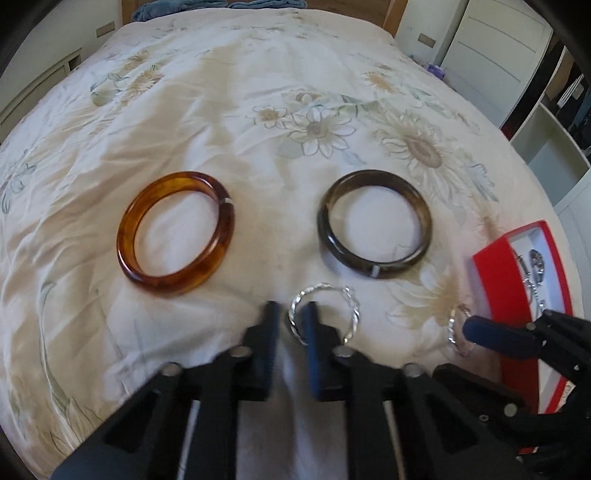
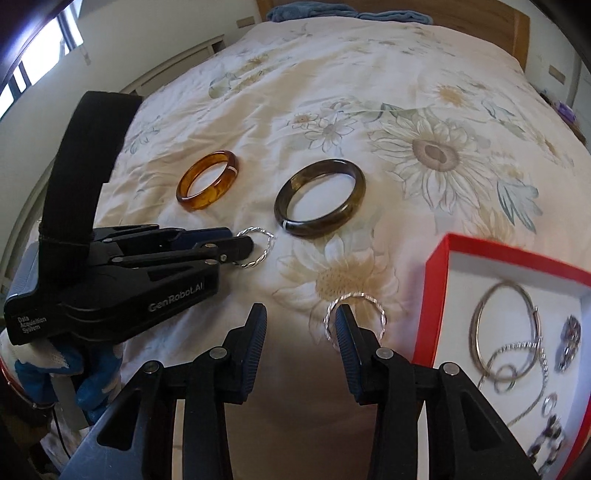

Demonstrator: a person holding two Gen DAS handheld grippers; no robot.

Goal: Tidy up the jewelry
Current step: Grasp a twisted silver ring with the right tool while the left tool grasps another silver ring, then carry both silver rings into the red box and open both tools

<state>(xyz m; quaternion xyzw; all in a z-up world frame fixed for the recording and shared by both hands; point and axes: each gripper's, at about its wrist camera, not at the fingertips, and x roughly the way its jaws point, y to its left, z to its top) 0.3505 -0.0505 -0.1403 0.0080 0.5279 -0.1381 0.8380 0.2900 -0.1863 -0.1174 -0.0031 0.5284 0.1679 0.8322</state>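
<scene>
An amber bangle [image 1: 176, 232] [image 2: 207, 180] and a dark brown bangle [image 1: 375, 229] [image 2: 320, 198] lie on the floral bedspread. My left gripper [image 1: 291, 317] [image 2: 240, 240] is open a little, its right finger inside a twisted silver bangle [image 1: 325, 314] [image 2: 258, 249], the bangle's rim between the fingers. My right gripper [image 2: 301, 323] [image 1: 467, 326] is open, its right finger inside a second twisted silver bangle [image 2: 356, 314] [image 1: 458, 328]. A red jewelry box [image 2: 436, 295] [image 1: 498, 280] holding several silver pieces stands at the right.
The bedspread [image 1: 258, 129] covers the whole bed. Blue towels [image 2: 314, 13] lie at the wooden headboard. White cabinets [image 1: 498, 48] stand to the right of the bed. A gloved hand [image 2: 74, 369] holds the left gripper.
</scene>
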